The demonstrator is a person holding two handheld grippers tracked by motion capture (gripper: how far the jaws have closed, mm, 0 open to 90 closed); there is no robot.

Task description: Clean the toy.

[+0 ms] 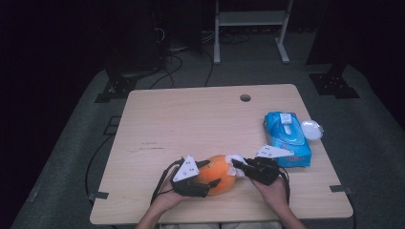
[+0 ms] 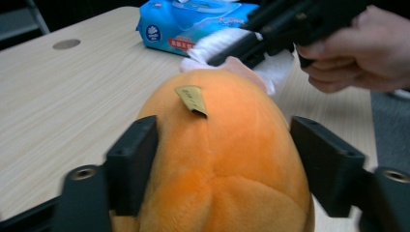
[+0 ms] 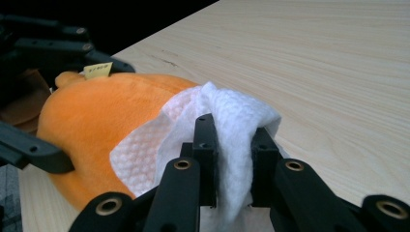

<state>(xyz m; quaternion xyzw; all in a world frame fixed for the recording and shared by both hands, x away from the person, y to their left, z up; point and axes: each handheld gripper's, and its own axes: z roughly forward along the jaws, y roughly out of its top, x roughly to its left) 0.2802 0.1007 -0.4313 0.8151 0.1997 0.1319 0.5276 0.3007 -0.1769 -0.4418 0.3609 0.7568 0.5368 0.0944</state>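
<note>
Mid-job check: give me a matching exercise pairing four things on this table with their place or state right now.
Things:
1. orange plush toy
2. white wipe
3. blue wipes pack
4. round hole in the table

Places or states:
A. near the far edge
B. pinched in the right tongs
C. between the left tongs' jaws
D. lying at the right side, lid open

Pairs: 1-C, 2-B, 3-D, 4-A

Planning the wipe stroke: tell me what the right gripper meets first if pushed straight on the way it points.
The right gripper, shut on a white wipe, points at the orange plush toy. The wipe already lies on it, so the plush comes first.
</note>
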